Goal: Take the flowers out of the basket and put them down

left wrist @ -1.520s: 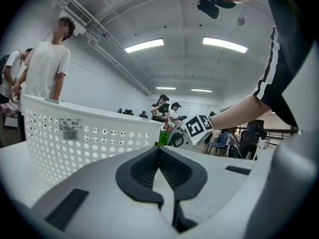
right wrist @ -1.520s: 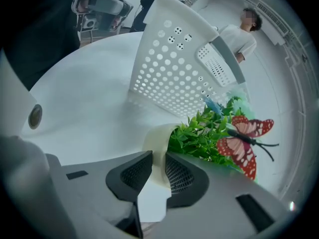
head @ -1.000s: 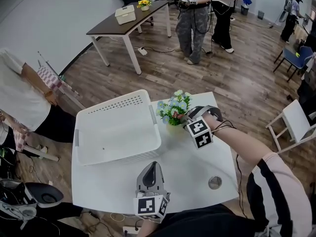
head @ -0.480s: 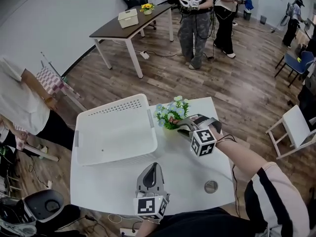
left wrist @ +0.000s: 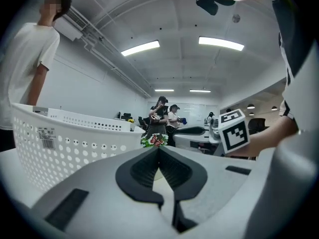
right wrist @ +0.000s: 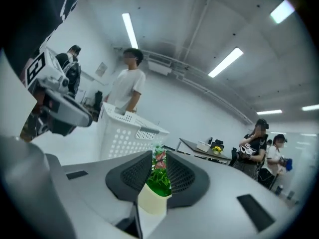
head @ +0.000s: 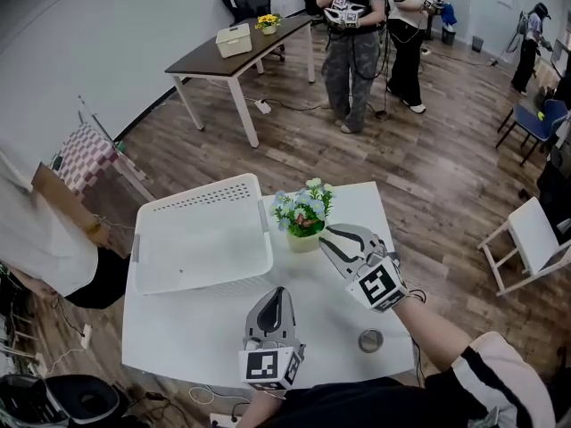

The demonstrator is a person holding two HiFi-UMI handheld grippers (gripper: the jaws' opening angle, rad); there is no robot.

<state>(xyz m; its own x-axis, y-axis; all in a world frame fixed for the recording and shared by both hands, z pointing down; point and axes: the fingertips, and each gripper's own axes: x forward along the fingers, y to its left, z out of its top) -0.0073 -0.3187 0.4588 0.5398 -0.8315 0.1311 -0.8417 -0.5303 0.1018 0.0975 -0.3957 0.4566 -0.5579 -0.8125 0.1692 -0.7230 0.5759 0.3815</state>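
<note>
A small pot of flowers (head: 303,217) stands on the white table (head: 339,306), just right of the empty white basket (head: 201,239). My right gripper (head: 328,236) is a little to the right of the pot, jaws slightly apart and pointing at it, holding nothing. In the right gripper view the flowers (right wrist: 158,176) show through the narrow gap of the gripper (right wrist: 159,156), with the basket (right wrist: 127,131) behind. My left gripper (head: 278,294) rests near the table's front edge, shut and empty. Its own view shows the closed gripper (left wrist: 159,149), the flowers (left wrist: 153,140) and the basket (left wrist: 65,133).
A small round metal object (head: 369,340) lies on the table near the right front. A person (head: 45,239) stands close at the left. Farther back are a brown table (head: 234,52), several people, and a white chair (head: 535,234) at right.
My right gripper has let go of the flower pot and drawn back toward me. The pot stays on the table beside the basket. The left gripper has not moved.
</note>
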